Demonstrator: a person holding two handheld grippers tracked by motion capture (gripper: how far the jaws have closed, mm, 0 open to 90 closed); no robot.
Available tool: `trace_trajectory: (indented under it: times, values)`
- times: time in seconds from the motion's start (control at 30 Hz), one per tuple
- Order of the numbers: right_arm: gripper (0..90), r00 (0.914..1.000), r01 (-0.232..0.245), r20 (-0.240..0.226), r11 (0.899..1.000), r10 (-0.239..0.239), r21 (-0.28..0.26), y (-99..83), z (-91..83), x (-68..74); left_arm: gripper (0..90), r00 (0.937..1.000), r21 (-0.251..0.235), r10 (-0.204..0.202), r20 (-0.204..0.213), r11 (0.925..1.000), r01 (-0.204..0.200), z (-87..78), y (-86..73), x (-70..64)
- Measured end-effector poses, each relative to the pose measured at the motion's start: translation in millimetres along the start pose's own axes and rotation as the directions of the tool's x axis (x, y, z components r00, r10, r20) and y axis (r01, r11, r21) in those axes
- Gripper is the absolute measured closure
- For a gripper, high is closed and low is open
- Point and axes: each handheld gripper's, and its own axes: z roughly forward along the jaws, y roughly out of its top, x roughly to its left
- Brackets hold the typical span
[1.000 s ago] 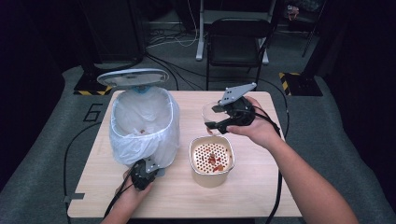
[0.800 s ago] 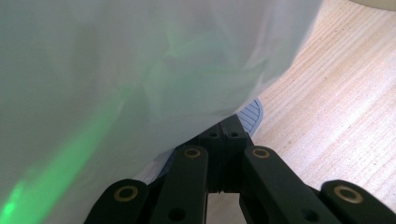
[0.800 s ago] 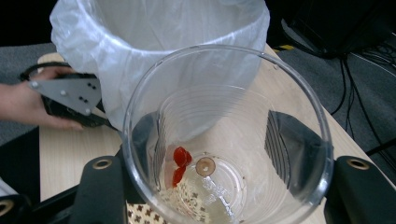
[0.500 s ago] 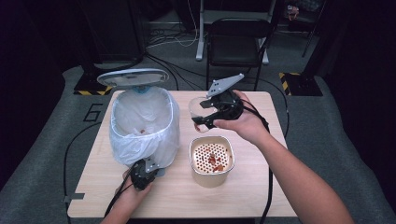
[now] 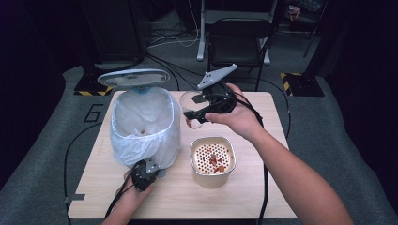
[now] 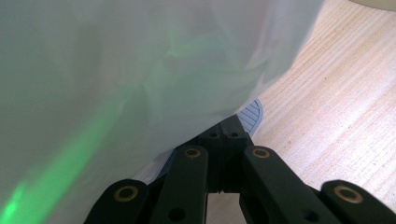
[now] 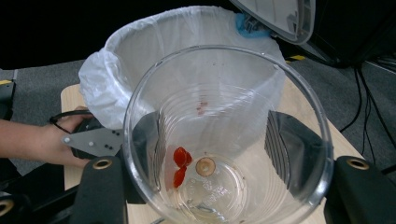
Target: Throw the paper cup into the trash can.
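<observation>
High view: right gripper (image 5: 193,112) clamped a clear cup (image 5: 190,108) beside the bin (image 5: 143,126); left gripper (image 5: 149,165) jaws sat closed on its pedal (image 6: 251,114).

One sign can be read: a large dark digit "6" on the grey floor mat (image 5: 94,112), at nine o'clock from the light wooden tabletop (image 5: 263,187).

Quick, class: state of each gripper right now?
Left gripper: closed, at the bin's pedal.
Right gripper: closed on the clear plastic cup.
</observation>
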Motion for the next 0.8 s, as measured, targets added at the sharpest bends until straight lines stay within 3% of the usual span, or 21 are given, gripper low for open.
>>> trace_trajectory:
  times: [0.07,0.17,0.6,0.8]
  values:
    - [37.9,1.0000,0.002,0.000,1.000,-0.002,-0.002,4.9,4.7,-0.6,90.0,1.0000,0.001,0.004,0.001,1.0000,-0.004,-0.1,0.1,0.3]
    - [37.9,0.9999,-0.005,-0.010,1.000,0.005,0.001,11.0,12.5,-2.2,90.0,0.9993,-0.006,-0.035,0.008,0.9994,0.035,0.6,-0.7,-2.5]
    - [37.8,0.9988,0.018,-0.046,0.999,-0.019,-0.035,40.4,42.9,5.3,90.0,0.9997,0.011,-0.022,0.013,0.9997,0.022,-0.5,-0.2,-0.6]
    - [37.8,0.9985,0.001,-0.054,0.999,-0.003,-0.037,48.5,60.0,7.8,90.0,0.9996,0.011,-0.024,0.017,0.9997,0.023,-0.6,-0.2,-0.3]
